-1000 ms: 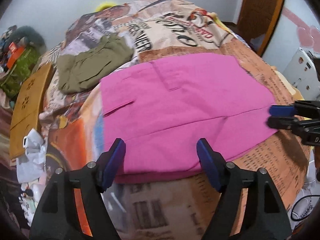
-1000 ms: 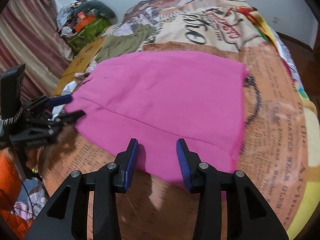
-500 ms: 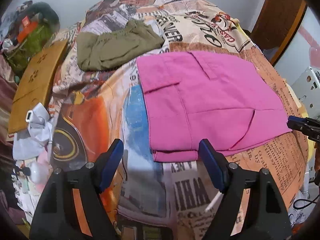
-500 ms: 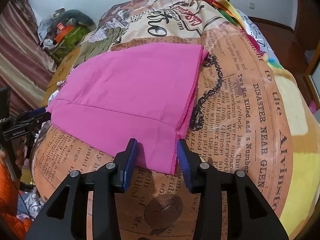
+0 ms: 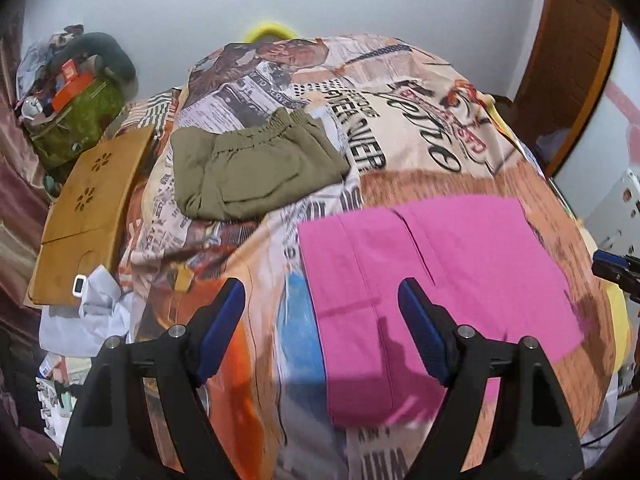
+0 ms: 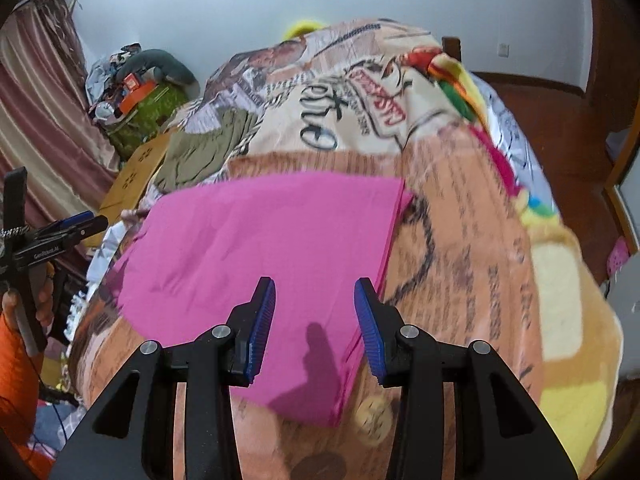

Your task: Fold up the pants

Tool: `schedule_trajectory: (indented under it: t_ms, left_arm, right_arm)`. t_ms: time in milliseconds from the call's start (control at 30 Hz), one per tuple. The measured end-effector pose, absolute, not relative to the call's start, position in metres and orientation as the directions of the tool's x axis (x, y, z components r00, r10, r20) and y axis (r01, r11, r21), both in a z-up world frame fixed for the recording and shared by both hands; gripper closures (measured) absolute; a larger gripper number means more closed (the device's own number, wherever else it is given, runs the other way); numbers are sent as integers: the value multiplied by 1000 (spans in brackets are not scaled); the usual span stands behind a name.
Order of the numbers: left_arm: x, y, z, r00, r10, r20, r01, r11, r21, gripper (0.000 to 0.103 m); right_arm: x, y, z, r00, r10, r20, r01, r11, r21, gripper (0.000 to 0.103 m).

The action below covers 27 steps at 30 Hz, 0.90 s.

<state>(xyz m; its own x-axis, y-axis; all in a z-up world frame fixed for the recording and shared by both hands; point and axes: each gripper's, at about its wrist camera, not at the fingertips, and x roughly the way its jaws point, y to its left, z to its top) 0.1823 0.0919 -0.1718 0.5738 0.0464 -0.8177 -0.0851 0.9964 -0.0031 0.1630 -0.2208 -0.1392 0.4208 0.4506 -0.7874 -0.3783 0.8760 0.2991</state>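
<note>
The pink pants lie folded flat on the printed bed cover. My left gripper hovers open above their left edge, with nothing between its fingers. In the right wrist view the pink pants fill the middle, and my right gripper hangs above their near right corner, jaws partly apart and empty. Each gripper shows at the edge of the other's view: the right gripper at the far right, the left gripper at the far left, held by a hand.
Folded olive pants lie further back on the bed. A wooden board, crumpled white cloth and a green bag with clutter sit off the bed's left side. A wooden door stands at the right.
Both grippers have pulled back and risen from the pink pants. The left one slid towards their left edge, the right one towards their right edge. Neither took hold of anything.
</note>
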Motion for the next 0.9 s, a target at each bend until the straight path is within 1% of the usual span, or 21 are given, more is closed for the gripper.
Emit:
schedule_trajectory:
  t_ms: [333,600,900]
  left_arm:
    - [237,104,-189,543,84,-835,-114,993,25,24]
    - [275,112,-217,492,68,-868,-118,993,10,24]
    - [291,111,-249,430,26,-903,-93,996,-16,24]
  right_arm:
    - [212,-227,-152,442,433,-785,-338,892,301,65]
    - [261,-226,-191,402,409,-819,-283,906,313,65]
    - [307,-222,-227,369,411,-834,-219,910,351,65]
